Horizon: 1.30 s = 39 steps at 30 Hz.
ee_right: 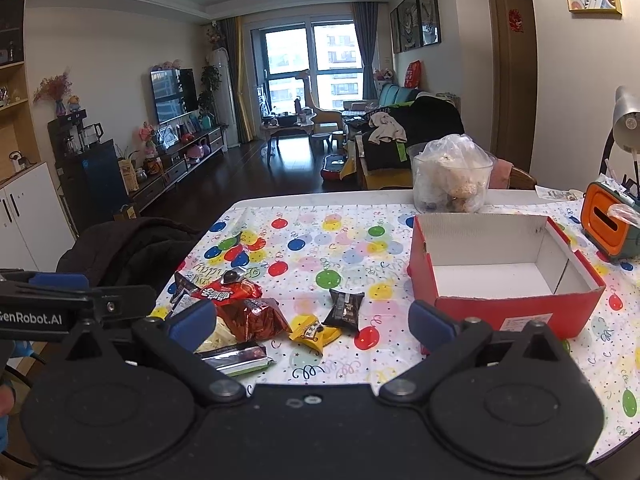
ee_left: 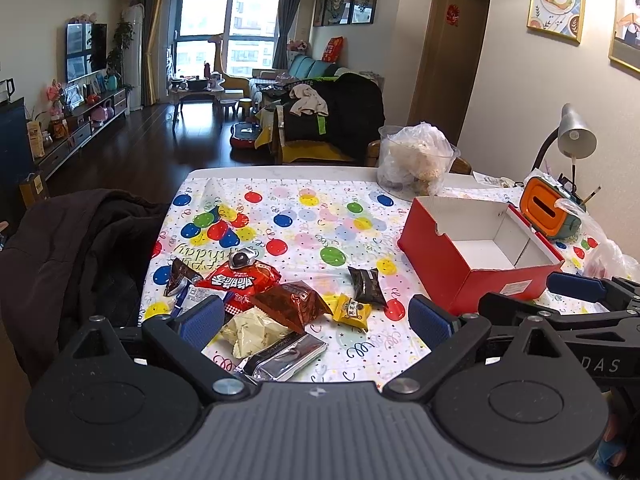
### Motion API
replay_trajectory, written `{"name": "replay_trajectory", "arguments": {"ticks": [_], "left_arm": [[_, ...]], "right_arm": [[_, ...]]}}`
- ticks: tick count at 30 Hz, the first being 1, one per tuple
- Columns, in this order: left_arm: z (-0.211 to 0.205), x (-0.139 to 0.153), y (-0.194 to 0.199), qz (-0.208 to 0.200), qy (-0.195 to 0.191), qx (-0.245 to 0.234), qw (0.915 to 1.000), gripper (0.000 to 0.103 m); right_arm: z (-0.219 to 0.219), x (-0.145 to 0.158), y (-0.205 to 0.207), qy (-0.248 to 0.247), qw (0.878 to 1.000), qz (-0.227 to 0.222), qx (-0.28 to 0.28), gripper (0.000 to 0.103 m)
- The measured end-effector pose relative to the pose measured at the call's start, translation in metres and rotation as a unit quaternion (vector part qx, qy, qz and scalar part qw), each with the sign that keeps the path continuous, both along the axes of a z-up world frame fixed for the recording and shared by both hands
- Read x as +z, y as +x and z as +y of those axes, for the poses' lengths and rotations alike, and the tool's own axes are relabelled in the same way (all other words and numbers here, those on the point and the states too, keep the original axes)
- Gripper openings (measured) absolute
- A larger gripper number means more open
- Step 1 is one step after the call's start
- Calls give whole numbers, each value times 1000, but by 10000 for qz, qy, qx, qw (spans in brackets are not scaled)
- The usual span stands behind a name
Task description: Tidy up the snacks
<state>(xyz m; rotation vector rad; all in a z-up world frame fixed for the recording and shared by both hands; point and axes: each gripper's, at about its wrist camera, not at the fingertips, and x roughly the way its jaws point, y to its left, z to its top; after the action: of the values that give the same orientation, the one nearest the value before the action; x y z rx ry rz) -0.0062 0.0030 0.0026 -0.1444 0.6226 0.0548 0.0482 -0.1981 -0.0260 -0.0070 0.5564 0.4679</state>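
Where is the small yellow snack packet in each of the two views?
Left wrist view: the yellow packet lies at lower centre, just below the small black packet.
Right wrist view: it lies at centre, left of that black packet.
Shared landmark: the red box, to the right.

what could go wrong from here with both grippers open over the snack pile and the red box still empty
1. The snacks overlap: the brown foil bag lies on the cream packet, so the left gripper may pinch two at once or crush one.
2. The silver-black bar lies near the table's front edge and could be nudged off.
3. The red box looks like light cardboard; the right gripper bumping its wall could slide it toward the orange container.
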Motion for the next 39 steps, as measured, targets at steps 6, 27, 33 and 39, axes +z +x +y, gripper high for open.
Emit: {"name": "replay_trajectory", "arguments": {"ticks": [6,27,33,39], "left_arm": [[0,0,-5,-30,4,2,10000,99],[-3,3,-9,-35,13,3,10000,99],[-6,4,-9,-54,32,-17,10000,99],[-7,4,-9,-68,35,-19,10000,99]], "right_arm": [[-1,0,0,-6,10000,-4,-13,102],[-4,1,0,-28,10000,2,-35,101],[-3,1,0,-28,10000,4,-33,101],[-3,1,0,-37,10000,-3,-41,100]]}}
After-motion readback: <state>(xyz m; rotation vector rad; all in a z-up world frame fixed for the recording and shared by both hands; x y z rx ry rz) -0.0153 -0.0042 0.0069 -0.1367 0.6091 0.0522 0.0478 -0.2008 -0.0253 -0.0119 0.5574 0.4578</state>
